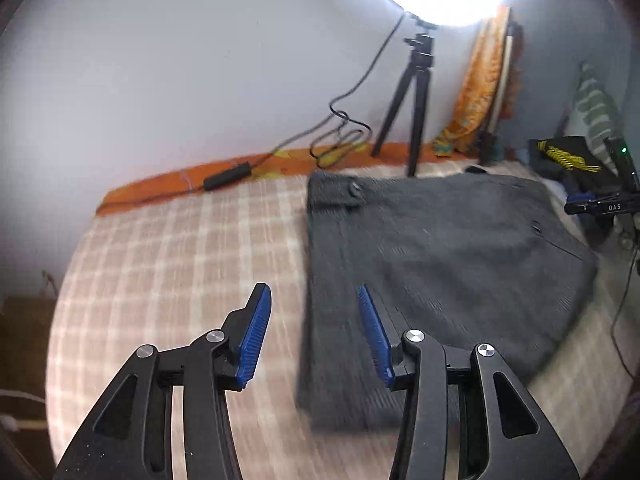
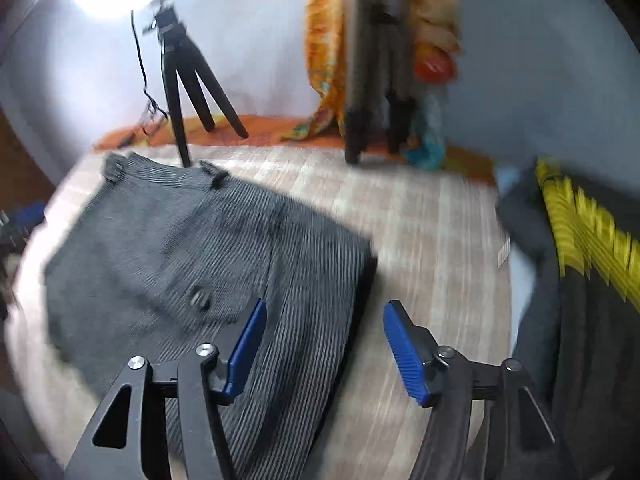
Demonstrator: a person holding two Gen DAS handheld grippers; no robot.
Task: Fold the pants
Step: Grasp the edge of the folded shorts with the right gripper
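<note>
Dark grey ribbed pants point(image 1: 440, 264) lie folded flat on the checked bedsheet point(image 1: 168, 264). My left gripper point(image 1: 312, 292) is open and empty, hovering over the pants' left edge. In the right wrist view the pants point(image 2: 192, 256) fill the left half, waistband toward the wall. My right gripper point(image 2: 324, 308) is open and empty above the pants' right edge. The right gripper also shows at the far right of the left wrist view point(image 1: 600, 204).
A ring light on a black tripod point(image 1: 416, 92) stands at the back by the wall, its cable point(image 1: 340, 120) trailing on the orange border. A second tripod with orange cloth point(image 2: 372, 80) stands behind. A black and yellow garment point(image 2: 584, 248) lies at right.
</note>
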